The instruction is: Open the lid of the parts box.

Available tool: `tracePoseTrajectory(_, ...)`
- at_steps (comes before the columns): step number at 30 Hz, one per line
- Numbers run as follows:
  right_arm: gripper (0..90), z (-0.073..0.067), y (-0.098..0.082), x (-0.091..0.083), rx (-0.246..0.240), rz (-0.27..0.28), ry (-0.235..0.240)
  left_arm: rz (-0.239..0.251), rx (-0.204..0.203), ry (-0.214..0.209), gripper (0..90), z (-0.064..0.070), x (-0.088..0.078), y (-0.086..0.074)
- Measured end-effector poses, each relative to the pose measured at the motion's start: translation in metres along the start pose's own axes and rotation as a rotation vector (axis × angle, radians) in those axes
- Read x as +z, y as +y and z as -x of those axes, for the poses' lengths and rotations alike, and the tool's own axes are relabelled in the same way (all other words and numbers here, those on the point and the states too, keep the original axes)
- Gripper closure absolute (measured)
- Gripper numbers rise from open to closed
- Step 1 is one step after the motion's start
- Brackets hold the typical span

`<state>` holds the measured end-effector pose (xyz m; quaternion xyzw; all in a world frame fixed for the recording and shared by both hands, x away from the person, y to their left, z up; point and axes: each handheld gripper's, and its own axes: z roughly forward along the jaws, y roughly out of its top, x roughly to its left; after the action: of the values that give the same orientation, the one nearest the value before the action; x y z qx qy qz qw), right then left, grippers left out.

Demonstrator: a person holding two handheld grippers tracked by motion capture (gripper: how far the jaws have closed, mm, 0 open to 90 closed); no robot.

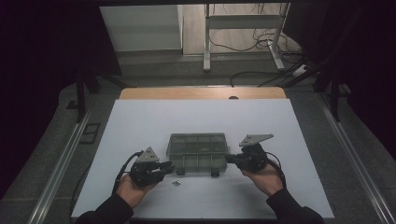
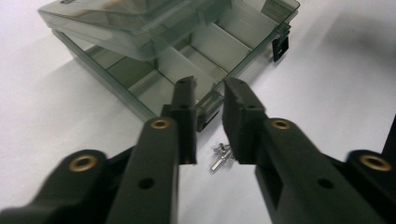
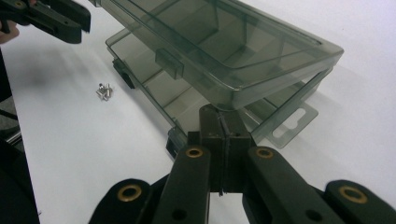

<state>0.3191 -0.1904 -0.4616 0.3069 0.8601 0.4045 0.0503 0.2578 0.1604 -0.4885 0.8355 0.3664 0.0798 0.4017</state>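
A smoky clear compartment box (image 1: 198, 149) lies on the white table, its lid (image 3: 224, 46) raised at an angle above the divided tray (image 2: 187, 51). My right gripper (image 1: 229, 158) is at the box's right front corner; its jaws are shut, tips (image 3: 219, 114) right under the lid's edge. My left gripper (image 1: 169, 166) hovers at the box's left front corner. In the left gripper view its jaws (image 2: 209, 88) stand a little apart with nothing between them. A few small silver screws (image 1: 176, 182) (image 2: 220, 156) (image 3: 104, 91) lie on the table just in front of the box, below the left jaws.
The white table sheet (image 1: 140, 126) has free room all round the box. A wooden strip (image 1: 201, 93) runs along its far edge. Beyond it are a metal frame's legs (image 1: 206, 46) and cables on the floor. Two black latches hang at the box's front.
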Motion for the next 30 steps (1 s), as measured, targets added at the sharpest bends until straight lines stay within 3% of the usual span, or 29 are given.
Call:
tracePoseTrajectory(6, 88.7, 0.000, 0.006, 0.000, 0.002, 0.006, 0.002, 0.002, 0.006, -0.013, 89.2, 0.003, 0.004, 0.004)
tracePoseTrajectory(20, 88.7, 0.003, 0.016, 0.002, -0.007, 0.029, -0.003, 0.008, 0.024, -0.028, 89.8, 0.008, 0.022, 0.014)
tracePoseTrajectory(30, 88.7, 0.007, 0.022, 0.003, -0.012, 0.041, -0.015, 0.007, 0.029, 0.002, 89.7, 0.007, 0.037, 0.020)
